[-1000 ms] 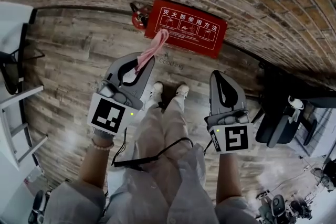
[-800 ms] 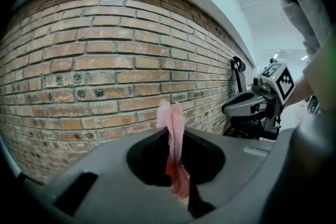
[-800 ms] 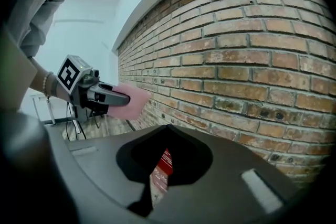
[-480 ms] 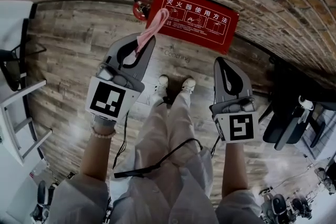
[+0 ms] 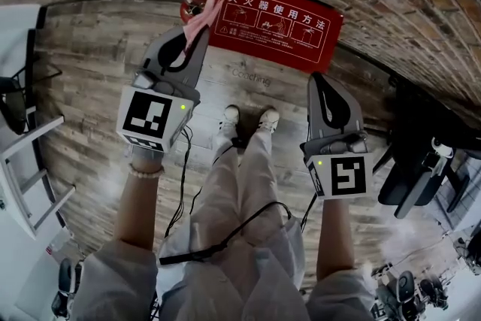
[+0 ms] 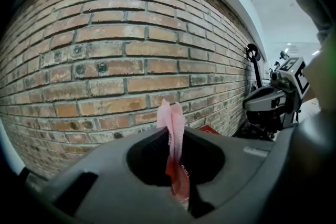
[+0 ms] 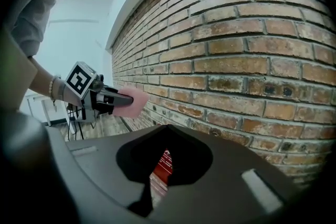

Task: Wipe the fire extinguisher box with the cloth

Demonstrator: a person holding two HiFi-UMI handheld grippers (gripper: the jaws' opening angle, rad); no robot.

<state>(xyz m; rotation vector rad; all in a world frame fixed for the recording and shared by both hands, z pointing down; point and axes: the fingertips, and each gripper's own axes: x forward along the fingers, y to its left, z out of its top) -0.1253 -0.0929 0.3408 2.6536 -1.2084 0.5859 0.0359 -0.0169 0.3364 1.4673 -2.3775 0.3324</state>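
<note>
The red fire extinguisher box (image 5: pixel 274 22), printed with white characters, stands on the wood floor against the brick wall. My left gripper (image 5: pixel 200 34) is shut on a pink cloth (image 5: pixel 203 15), which hangs over the box's left end. In the left gripper view the cloth (image 6: pixel 171 126) sticks up between the jaws, with a sliver of the box (image 6: pixel 211 129) behind. My right gripper (image 5: pixel 320 80) hangs shut and holds nothing, short of the box's right part. In the right gripper view the box (image 7: pixel 165 162) shows through the jaw opening, and the left gripper (image 7: pixel 107 102) carries the cloth (image 7: pixel 131 102).
A red extinguisher head (image 5: pixel 191 8) pokes out left of the box. White shelving (image 5: pixel 26 154) stands at the left. Dark chairs and gear (image 5: pixel 421 162) crowd the right. The person's shoes (image 5: pixel 248 119) and a black cable (image 5: pixel 225 225) lie below the grippers.
My left gripper has moved forward with the cloth, from in front of the box to over its left end. The right gripper has barely moved.
</note>
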